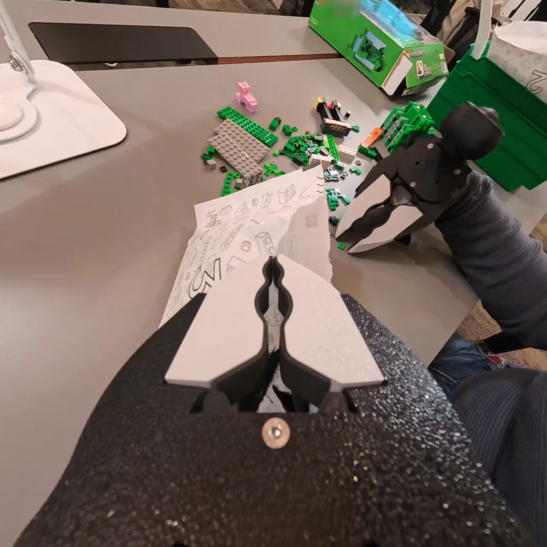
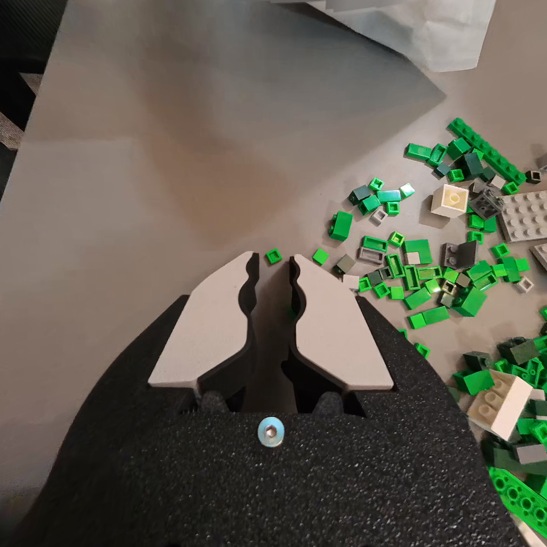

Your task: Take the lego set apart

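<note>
My left gripper [image 1: 273, 260] is shut on a torn white paper bag [image 1: 251, 225] printed with brick drawings and holds it up above the table. Loose green, grey and white lego pieces [image 1: 307, 148] lie scattered beyond it. My right gripper [image 2: 273, 257] is a little open and empty, its tips low over the table; it also shows in the left wrist view [image 1: 344, 244]. A small green tile [image 2: 273, 255] lies just beyond its tips. More loose pieces [image 2: 414, 266] lie to its right. A partly built green model [image 1: 408, 124] stands behind the right gripper.
Grey plates [image 1: 236, 145], a long green plate [image 1: 247, 125], a pink lego animal [image 1: 245, 96] and a black assembly [image 1: 331, 118] lie on the grey table [image 1: 118, 207]. A green box [image 1: 376, 44] and a green bin [image 1: 488, 133] stand at the back right. A white stand base [image 1: 44, 118] is at the left. The long green plate [image 1: 247, 125] sits 25 cm or so from the ends of my right fingers.
</note>
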Motion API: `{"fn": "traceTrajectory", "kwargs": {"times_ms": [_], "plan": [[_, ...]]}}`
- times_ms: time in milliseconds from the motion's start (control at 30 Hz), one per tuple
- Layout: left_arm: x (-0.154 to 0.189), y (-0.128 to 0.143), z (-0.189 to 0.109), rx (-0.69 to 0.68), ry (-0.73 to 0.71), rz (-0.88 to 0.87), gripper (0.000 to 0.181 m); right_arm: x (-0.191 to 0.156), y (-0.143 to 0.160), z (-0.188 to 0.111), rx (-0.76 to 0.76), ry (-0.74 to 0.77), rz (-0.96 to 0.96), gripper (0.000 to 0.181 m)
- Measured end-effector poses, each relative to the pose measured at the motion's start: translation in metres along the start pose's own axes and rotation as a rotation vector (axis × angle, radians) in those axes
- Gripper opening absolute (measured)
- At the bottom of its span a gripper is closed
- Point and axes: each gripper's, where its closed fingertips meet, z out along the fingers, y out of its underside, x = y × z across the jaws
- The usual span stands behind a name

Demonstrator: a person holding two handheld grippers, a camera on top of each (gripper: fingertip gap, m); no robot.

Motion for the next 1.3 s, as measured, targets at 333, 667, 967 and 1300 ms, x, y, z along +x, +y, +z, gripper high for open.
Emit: {"fn": "traceTrajectory", "kwargs": {"times_ms": [333, 667, 967, 1300], "plan": [[0.001, 0.0, 0.0, -0.002, 0.003, 0.001, 0.0, -0.001, -0.003, 0.003, 0.005, -0.003, 0.002, 0.008], [0.002, 0.001, 0.0, -0.006, 0.004, 0.006, 0.0, -0.002, -0.024, -0.004, 0.083, 0.037, -0.073, 0.0], [0.003, 0.001, 0.001, -0.009, 0.006, 0.01, 0.0, -0.014, -0.015, 0.004, 0.038, -0.06, -0.011, 0.016], [0.005, 0.002, 0.003, -0.015, 0.014, 0.011, 0.0, -0.017, -0.011, 0.01, 0.009, -0.071, -0.029, 0.016]]}}
